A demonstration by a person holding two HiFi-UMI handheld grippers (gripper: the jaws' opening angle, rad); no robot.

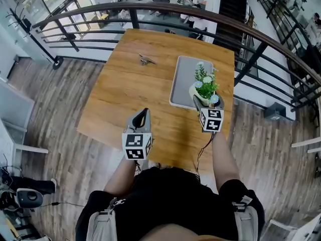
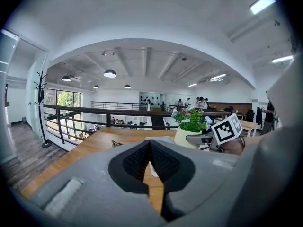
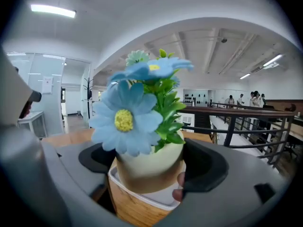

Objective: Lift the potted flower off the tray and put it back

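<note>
A cream pot with green leaves and pale blue flowers point(image 1: 203, 87) is over the near right corner of the grey tray point(image 1: 184, 79) on the wooden table point(image 1: 130, 94). My right gripper point(image 1: 205, 100) is shut on the pot point(image 3: 149, 167), one jaw on each side; the tray's white rim point(image 3: 156, 198) shows just beneath it. Whether the pot touches the tray I cannot tell. My left gripper point(image 1: 145, 112) hovers over the table's near part, left of the tray, shut with nothing in it point(image 2: 149, 143). From the left gripper view the potted flower point(image 2: 189, 126) is ahead to the right.
A small dark figure point(image 1: 146, 60) lies on the table's far part, left of the tray, and shows as the same figure point(image 2: 116, 144) ahead. A dark metal railing point(image 1: 150, 11) curves round the table's far and right sides. Wooden floor surrounds the table.
</note>
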